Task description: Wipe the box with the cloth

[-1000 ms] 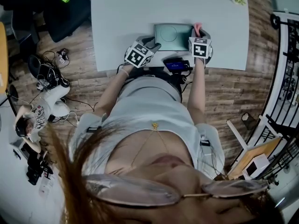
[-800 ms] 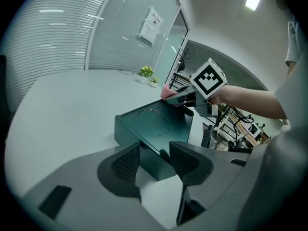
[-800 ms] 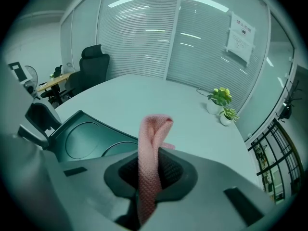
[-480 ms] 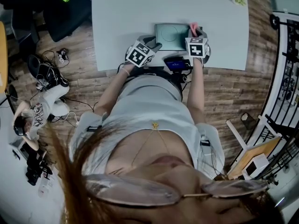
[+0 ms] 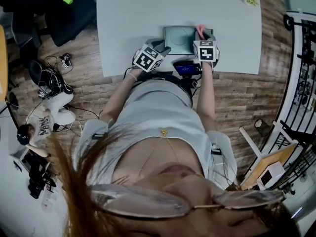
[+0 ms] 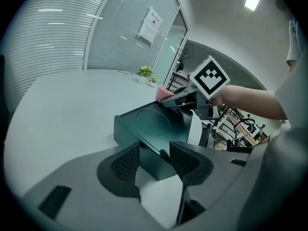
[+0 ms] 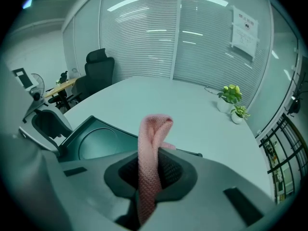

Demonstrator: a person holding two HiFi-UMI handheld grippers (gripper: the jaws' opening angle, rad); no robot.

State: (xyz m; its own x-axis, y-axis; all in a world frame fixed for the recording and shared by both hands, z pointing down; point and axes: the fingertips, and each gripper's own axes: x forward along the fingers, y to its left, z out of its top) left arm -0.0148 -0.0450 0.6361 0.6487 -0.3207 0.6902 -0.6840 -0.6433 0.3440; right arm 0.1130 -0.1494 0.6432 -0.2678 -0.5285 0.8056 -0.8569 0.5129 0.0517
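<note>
- Near the table's (image 5: 128, 14) front edge, just ahead of the person, lies the dark green box (image 5: 178, 37); it is low and flat, with a shallow round recess in its top.
- The left gripper (image 6: 154, 160) has its tongs spread wide and closed on the box's near corner, one pad against each side face; my reading is that it acts as a brace, so the box does not slide when rubbed.
- The right gripper (image 7: 149, 170) is pinched together on the pink cloth (image 7: 151, 148); a folded loop sticks out past the tips while the rest trails back between the pads.
- That loop is what is meant to meet the surface, I judge; gripping the cloth mid-length leaves a soft pad at the front and keeps hard tips off the box.
- In the left gripper view the cloth's end sits at the box's far edge, on the person's right; whether it presses down or only brushes, I cannot tell.
- The wiping looks under way; most of the top lies uncovered toward the person's left, where the strokes would need to go.
</note>
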